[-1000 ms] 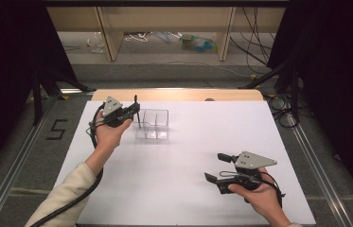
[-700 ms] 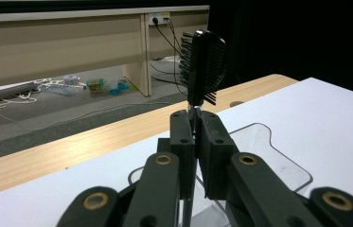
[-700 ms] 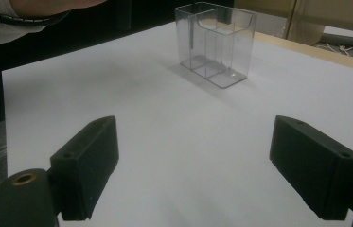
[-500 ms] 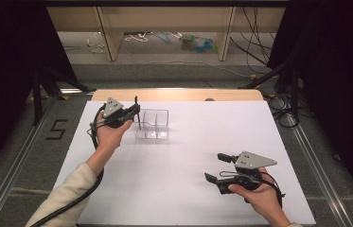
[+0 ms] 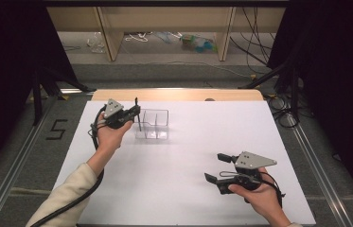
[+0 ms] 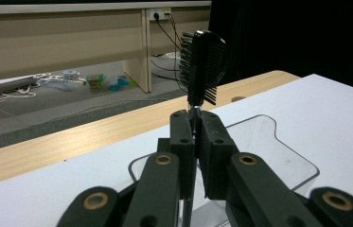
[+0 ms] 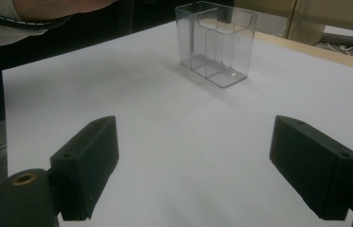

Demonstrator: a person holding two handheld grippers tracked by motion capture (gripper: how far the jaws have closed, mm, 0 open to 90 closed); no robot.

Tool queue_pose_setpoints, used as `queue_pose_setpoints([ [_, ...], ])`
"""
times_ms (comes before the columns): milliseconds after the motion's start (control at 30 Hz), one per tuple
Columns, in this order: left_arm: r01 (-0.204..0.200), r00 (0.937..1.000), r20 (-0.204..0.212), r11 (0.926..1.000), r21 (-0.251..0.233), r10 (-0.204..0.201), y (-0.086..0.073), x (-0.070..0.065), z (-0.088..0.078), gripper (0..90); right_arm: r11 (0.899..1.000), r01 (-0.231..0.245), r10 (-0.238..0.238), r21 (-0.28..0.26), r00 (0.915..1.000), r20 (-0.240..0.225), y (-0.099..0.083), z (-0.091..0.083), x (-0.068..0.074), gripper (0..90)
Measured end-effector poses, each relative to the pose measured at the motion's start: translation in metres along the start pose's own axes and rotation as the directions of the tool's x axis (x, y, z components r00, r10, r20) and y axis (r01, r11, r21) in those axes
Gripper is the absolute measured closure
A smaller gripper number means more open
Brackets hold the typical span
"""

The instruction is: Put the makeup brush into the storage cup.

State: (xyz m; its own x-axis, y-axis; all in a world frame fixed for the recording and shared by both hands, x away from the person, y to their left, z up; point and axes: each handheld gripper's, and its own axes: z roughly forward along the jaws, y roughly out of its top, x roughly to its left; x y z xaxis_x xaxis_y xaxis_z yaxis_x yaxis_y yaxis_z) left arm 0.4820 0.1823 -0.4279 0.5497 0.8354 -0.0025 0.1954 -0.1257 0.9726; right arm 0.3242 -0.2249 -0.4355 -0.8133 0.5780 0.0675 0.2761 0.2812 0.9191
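Right hand-held gripper (image 5: 217, 171) sits near the table's (image 5: 188, 189) near right corner, jaws spread wide, nothing between them, pointing across the white surface toward the clear organiser (image 7: 216, 42). Idle, looks like standby.

Left hand-held gripper (image 5: 134, 112) is up by the far left part of the table, jaws clamped tight on the thin handle of a black comb (image 6: 202, 66). Comb stands roughly upright: toothed head above the jaws in the left gripper view, handle running down below them toward the box. In the high view the comb (image 5: 137, 115) shows as a thin dark stick at the organiser's left end.

Organiser (image 5: 152, 124) is a clear plastic box with inner dividers, standing near the far edge, left of centre, well apart from the right gripper. The compartments that can be seen look empty; whether the handle tip is already inside the left compartment or just above its rim can't be told.

Judged step: inserting the comb into the organiser, handle first; carry done, release not yet.

Next move likely calls for:
- keep comb vertical, line the handle up over the left compartment, clear of the divider
- lower straight down until it bottoms out
- open the jaws only then, lift away without tipping the light box

Beyond the far edge: wooden strip, cables on the floor.
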Motion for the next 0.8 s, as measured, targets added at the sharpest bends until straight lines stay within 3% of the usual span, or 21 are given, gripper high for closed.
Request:
queue_pose_setpoints([
  [267, 0.017, 0.9999, -0.001, 0.9999, -0.003, -0.017, -0.0023, 0.0012, 0.0011, 84.8, 1.0, -0.001, 0.001, 0.0, 1.0, 0.0, 0.0, 0.0, 0.0, 17.5],
  [367, -0.007, 1.0, 0.0, 1.0, 0.001, 0.007, -0.0023, 0.0025, 0.0014, 84.8, 1.0, 0.001, -0.001, 0.0, 1.0, 0.001, -0.0001, 0.0001, -0.0001, 17.5],
  [800, 0.011, 0.9999, 0.001, 0.9999, 0.005, -0.011, -0.0034, 0.0029, 0.0018, 84.6, 1.0, 0.0, 0.0, 0.001, 1.0, 0.002, 0.0, -0.0001, 0.0, 17.5],
])
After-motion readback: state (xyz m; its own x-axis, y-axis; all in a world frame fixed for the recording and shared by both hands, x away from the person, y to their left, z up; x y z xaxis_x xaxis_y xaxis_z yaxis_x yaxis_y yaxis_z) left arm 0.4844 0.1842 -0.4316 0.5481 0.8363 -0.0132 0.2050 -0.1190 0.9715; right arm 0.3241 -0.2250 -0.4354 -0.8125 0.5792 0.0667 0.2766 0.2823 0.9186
